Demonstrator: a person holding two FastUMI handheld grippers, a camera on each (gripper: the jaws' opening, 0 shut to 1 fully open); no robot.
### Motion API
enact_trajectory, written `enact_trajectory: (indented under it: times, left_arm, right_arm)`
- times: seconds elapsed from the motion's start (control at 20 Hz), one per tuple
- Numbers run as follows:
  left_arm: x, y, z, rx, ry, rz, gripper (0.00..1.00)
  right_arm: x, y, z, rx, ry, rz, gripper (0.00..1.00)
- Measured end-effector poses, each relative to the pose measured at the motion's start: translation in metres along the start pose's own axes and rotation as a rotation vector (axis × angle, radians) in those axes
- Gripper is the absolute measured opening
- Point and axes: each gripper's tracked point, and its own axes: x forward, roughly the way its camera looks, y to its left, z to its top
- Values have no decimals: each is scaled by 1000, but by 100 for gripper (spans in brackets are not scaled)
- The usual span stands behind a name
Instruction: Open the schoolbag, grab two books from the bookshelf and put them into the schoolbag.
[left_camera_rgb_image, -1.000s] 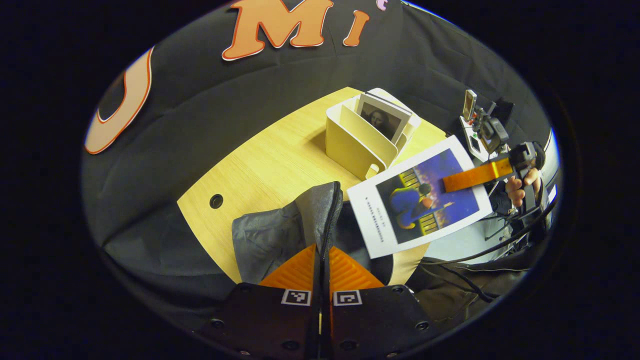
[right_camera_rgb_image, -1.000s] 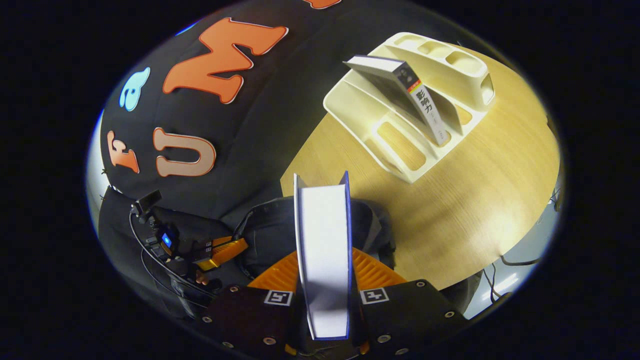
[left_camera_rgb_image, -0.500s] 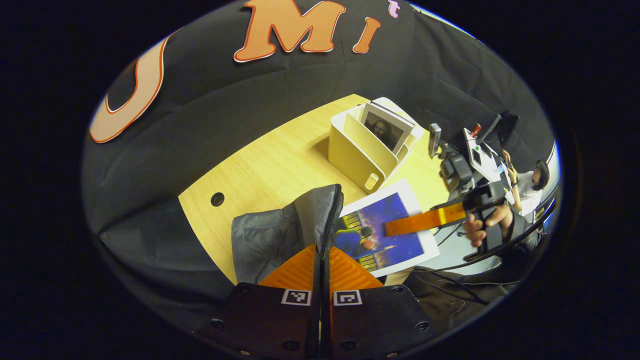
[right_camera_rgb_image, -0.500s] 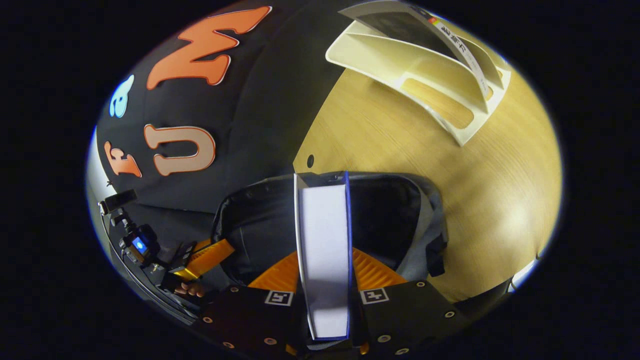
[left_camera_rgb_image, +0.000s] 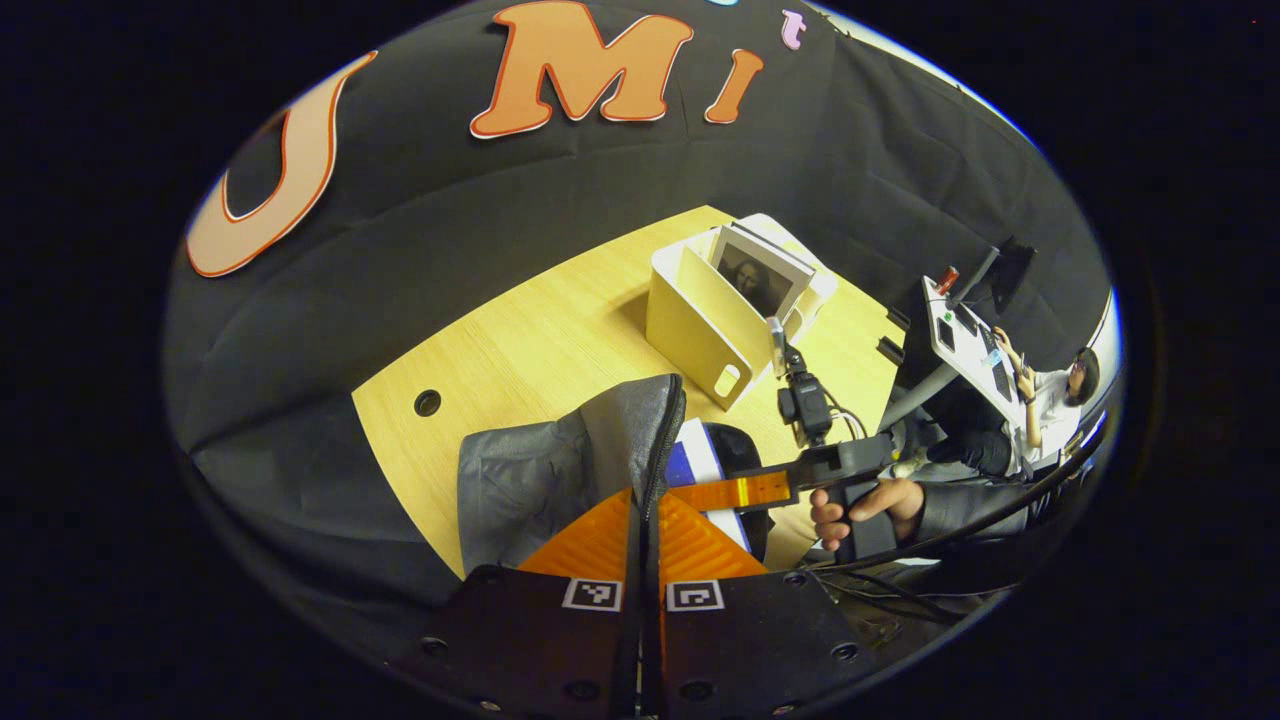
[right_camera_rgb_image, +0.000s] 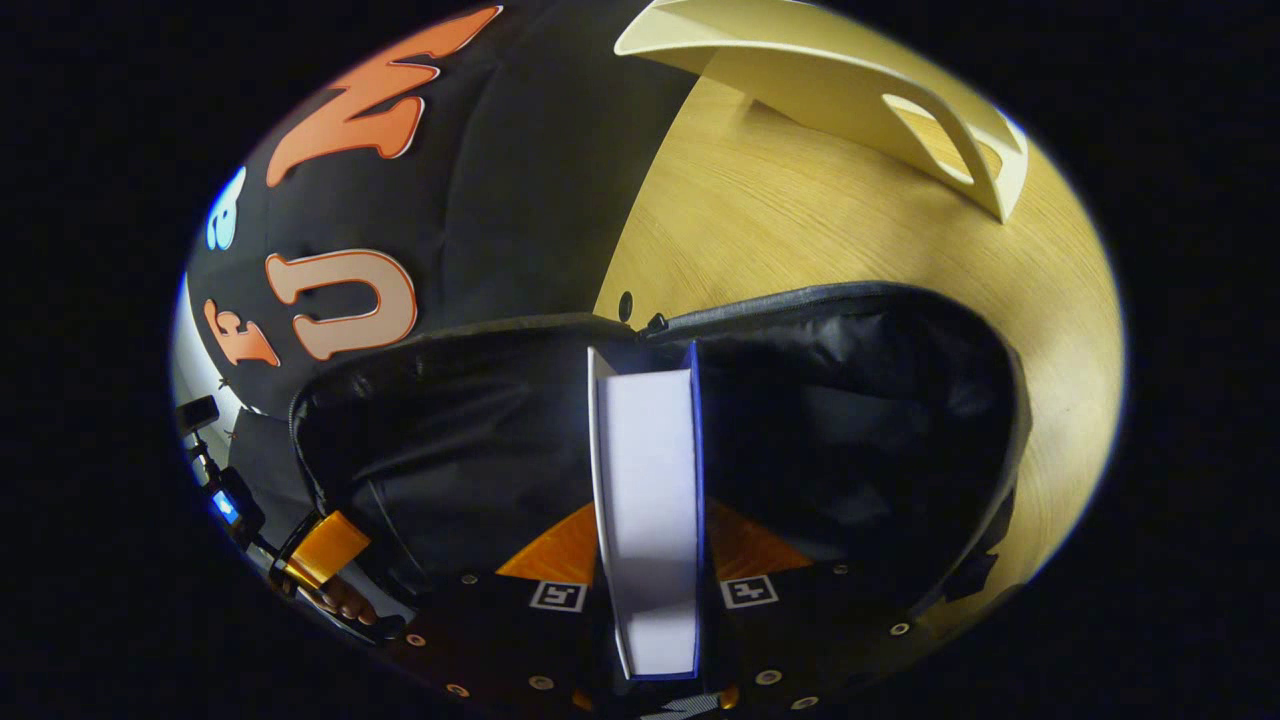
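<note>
1. Right gripper: both fingers clamp the book by its covers, page edge towards the camera. The book's far end sits in the dark mouth of the schoolbag.
2. Left gripper: the fingers are pressed together on the schoolbag's zipper rim, holding that side of the opening up.
3. In the left gripper view the right gripper reaches across the schoolbag from the side away from the left gripper; most of the book is below the rim, with a blue and white corner showing.
4. Step in hand, as judged: lower the first book fully into the schoolbag.
   - Keep the book upright and parallel to the rim.
   - Keep the left grip firm so the opening stays wide.
   - Release only once the book rests inside; a high drop may catch it on the rim.
5. Beyond the schoolbag, on the table, stands the bookshelf, well apart from the schoolbag. A second book leans in it, not yet taken.
</note>
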Motion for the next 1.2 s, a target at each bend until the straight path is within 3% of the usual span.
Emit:
enact_trajectory:
  times: [0.05, 0.2, 0.25, 0.3, 0.35, 0.4, 0.5, 0.9, 1.2]
  left_arm:
    - [-1, 0, -3, -3, -2, 0, 2]
    - [1, 1, -7, -42, -4, 4, 2]
    - [2, 1, -7, -52, -5, 3, 2]
    - [2, 2, -7, -57, -9, 7, 2]
    - [3, 3, -6, -55, -10, 17, 2]
    - [4, 6, -6, -52, -10, 30, 2]
    - [5, 5, -9, -44, -8, 45, 2]
    - [17, 0, -15, -83, -24, 62, 2]
    - [30, 0, -17, -125, -18, 89, 2]
  right_arm:
    - [5, -1, -1, -1, 2, -8, 34]
    - [7, -3, -9, -57, 21, -63, 40]
    - [4, -3, -13, -75, 39, -77, 26]
    - [-1, -6, -17, -94, 54, -105, 41]
    - [-7, -14, -19, -124, 73, -144, 82]
    - [-19, -21, -21, -152, 93, -187, 83]
    - [-38, -35, -20, -211, 115, -275, 97]
    - [-124, -39, 21, -397, 114, -449, 98]
    - [-189, -33, 82, -508, 109, -561, 99]
